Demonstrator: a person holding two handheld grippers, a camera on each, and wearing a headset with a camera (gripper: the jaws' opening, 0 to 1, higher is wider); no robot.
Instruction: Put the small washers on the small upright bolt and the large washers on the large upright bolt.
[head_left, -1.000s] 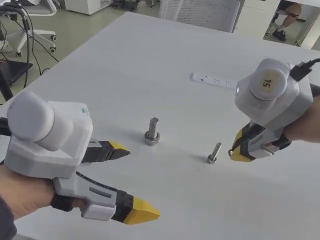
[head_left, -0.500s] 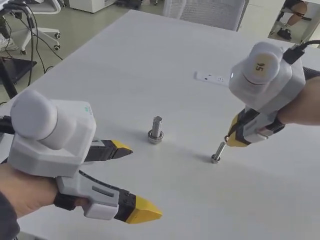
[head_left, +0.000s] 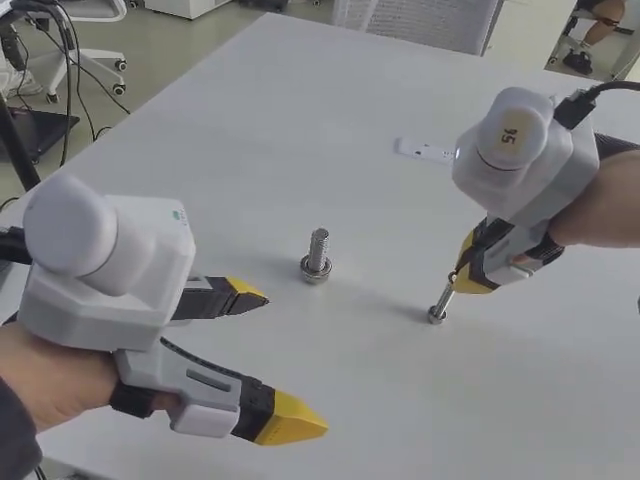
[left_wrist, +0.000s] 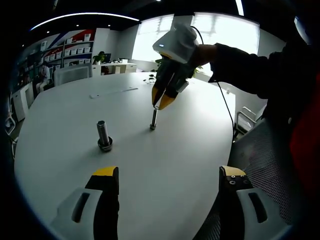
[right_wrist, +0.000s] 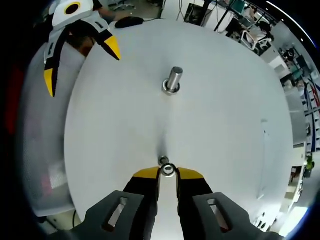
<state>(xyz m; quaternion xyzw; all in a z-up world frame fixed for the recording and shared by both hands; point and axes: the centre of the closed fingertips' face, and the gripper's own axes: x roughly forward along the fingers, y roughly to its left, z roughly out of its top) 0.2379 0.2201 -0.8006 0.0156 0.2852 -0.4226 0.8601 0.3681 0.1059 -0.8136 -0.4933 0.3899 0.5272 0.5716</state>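
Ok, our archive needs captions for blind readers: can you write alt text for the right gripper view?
The right gripper pinches a washer at the top of the small bolt on a white table. Beyond stands the large bolt; the open left gripper hovers at upper left.

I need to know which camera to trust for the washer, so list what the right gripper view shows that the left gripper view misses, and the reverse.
Right gripper view adds the small washer, pinched between the right tool's yellow tips, with the small bolt's end just beyond. Left gripper view adds the small bolt's full side-on length and the person's dark sleeve behind the right tool. Both share the open left tool, the right tool, the large bolt, the small bolt and the white table.
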